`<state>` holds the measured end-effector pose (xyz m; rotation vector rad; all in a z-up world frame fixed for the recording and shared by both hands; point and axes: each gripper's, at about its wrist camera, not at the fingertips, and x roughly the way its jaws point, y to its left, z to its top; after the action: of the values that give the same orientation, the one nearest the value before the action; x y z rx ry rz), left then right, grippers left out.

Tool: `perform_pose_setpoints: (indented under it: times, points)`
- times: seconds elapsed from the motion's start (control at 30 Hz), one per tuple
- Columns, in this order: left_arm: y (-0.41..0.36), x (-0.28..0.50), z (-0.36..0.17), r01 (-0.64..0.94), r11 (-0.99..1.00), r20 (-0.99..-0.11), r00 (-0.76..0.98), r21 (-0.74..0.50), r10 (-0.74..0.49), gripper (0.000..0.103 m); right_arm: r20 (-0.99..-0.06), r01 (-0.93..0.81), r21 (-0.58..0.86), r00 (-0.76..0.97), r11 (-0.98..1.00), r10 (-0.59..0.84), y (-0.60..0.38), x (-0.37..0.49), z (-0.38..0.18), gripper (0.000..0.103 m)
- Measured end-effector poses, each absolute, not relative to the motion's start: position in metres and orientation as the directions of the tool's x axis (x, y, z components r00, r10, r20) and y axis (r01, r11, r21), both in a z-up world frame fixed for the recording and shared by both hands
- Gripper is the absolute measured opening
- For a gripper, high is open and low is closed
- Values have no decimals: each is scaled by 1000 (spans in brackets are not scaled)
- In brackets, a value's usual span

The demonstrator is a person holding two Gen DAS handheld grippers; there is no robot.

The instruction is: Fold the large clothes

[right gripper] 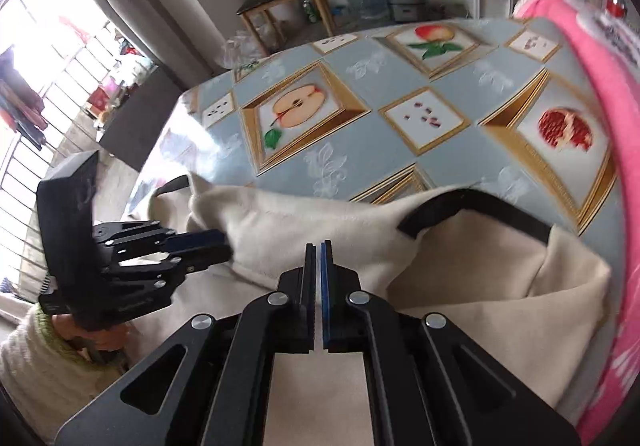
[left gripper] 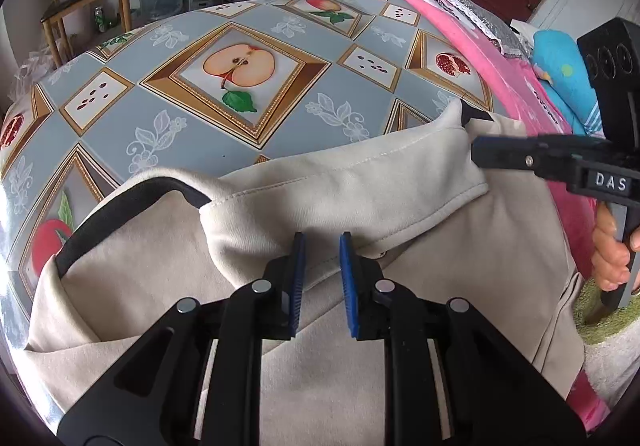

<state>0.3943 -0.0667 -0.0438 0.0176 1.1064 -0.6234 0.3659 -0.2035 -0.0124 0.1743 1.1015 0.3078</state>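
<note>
Presently: one beige garment with black trim (left gripper: 360, 182), lying at the near edge of a table under a fruit-print tablecloth (left gripper: 240, 70), a flap of it doubled back across the body; a pink cloth (left gripper: 460, 34) bordering it on the right; left gripper (left gripper: 322, 246) with blue pads spread, poised just above the folded layer, pinching nothing; right gripper (right gripper: 319, 246) with pads pressed nearly together, whether any cloth lies between them cannot be told; step judged an early fold, the flap laid over; next move likely calls for catching an outer edge and carrying it across evenly.
</note>
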Motion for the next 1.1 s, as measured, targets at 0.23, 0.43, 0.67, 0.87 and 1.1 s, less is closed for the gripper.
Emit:
perform_pose_setpoints:
  times: [0.23,0.43,0.67,0.87,1.1]
  points:
    - [-64,394,-43,449,839,-836,295,-306,-463,18,-900,-158,164,380,974,213,-195,376,-49,3]
    - [-58,378,-10,433,861,-842,330,-267,-427,23,-864,-149,197,440,969,243,-209,338,8,49]
    - [2,296,58,382,887,-786,449,-260,-424,43,-800,-212,188,534,959,275,-224,239,61,64]
    - [63,211,62,242,936,-786,512,-256,-347,44,-800,-215,271,492,938,344,-216,156,44,65]
    - [83,125,24,116,960,-800,533,-255,-276,44,-845,-269,275,390,923,366,-161,108,4,64]
